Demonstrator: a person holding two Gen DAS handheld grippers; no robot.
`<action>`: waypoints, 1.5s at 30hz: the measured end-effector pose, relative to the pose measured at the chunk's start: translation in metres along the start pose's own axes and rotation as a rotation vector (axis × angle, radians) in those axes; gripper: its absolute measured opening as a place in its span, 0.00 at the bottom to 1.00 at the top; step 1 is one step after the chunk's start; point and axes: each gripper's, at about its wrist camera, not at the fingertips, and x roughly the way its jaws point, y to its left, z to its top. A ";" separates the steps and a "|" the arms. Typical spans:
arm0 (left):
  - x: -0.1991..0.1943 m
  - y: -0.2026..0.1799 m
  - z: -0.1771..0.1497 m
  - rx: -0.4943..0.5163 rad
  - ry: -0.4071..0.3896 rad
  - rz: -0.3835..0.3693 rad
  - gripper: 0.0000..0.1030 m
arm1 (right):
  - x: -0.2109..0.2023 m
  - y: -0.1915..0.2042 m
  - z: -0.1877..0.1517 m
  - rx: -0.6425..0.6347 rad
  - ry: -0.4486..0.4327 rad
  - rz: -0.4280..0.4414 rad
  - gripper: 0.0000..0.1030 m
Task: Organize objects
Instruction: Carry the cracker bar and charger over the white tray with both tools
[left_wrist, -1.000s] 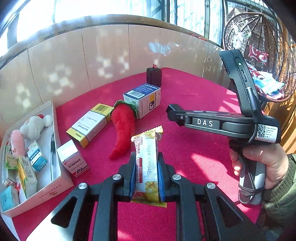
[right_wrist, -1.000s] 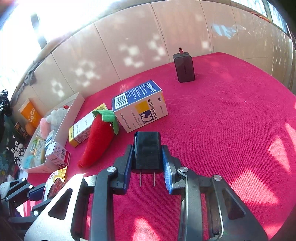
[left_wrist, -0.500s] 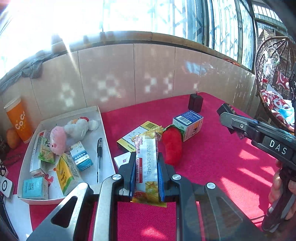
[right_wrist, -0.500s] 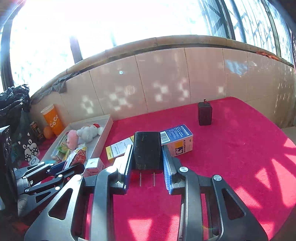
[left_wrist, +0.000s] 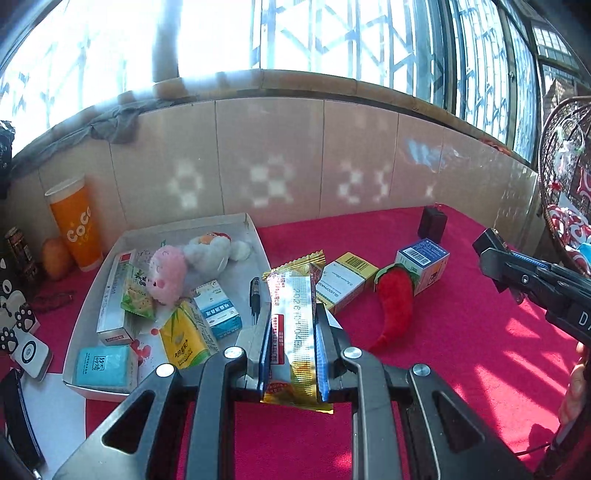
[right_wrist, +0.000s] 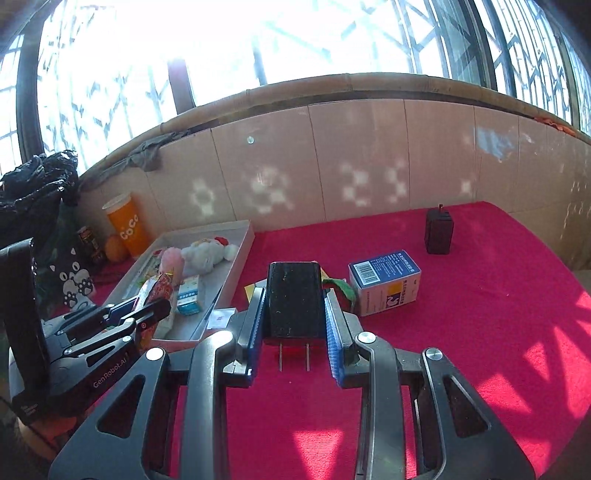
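My left gripper (left_wrist: 293, 325) is shut on a yellow and silver snack packet (left_wrist: 293, 317), held above the red cloth by the near right corner of the white tray (left_wrist: 255, 232). My right gripper (right_wrist: 293, 306) is shut on a black plug adapter (right_wrist: 293, 299), prongs pointing back at the camera. In the right wrist view the left gripper (right_wrist: 147, 308) shows at the left, over the tray (right_wrist: 243, 240). On the cloth lie a red plush chilli (left_wrist: 395, 306), a yellow and white box (left_wrist: 343, 280), a blue and white box (left_wrist: 424, 264) and a second black adapter (left_wrist: 432, 223).
The tray holds plush toys (left_wrist: 192, 262), a pen (left_wrist: 255, 295) and several small cartons and packets. An orange cup (left_wrist: 77, 229) and small items stand left of it by the tiled wall. A hanging wicker chair (left_wrist: 561, 177) is at the far right.
Both grippers have risen and swung left, still holding the packet and the adapter. The tray has come into fuller view and now lies just ahead of the left gripper.
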 end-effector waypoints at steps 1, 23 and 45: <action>-0.001 0.003 0.000 -0.006 -0.004 0.000 0.18 | 0.000 0.003 0.000 -0.006 0.000 0.004 0.28; -0.016 0.064 -0.006 -0.140 -0.045 0.072 0.18 | 0.017 0.081 0.010 -0.143 0.027 0.104 0.28; -0.020 0.104 -0.011 -0.218 -0.053 0.145 0.18 | 0.047 0.121 0.013 -0.206 0.070 0.141 0.28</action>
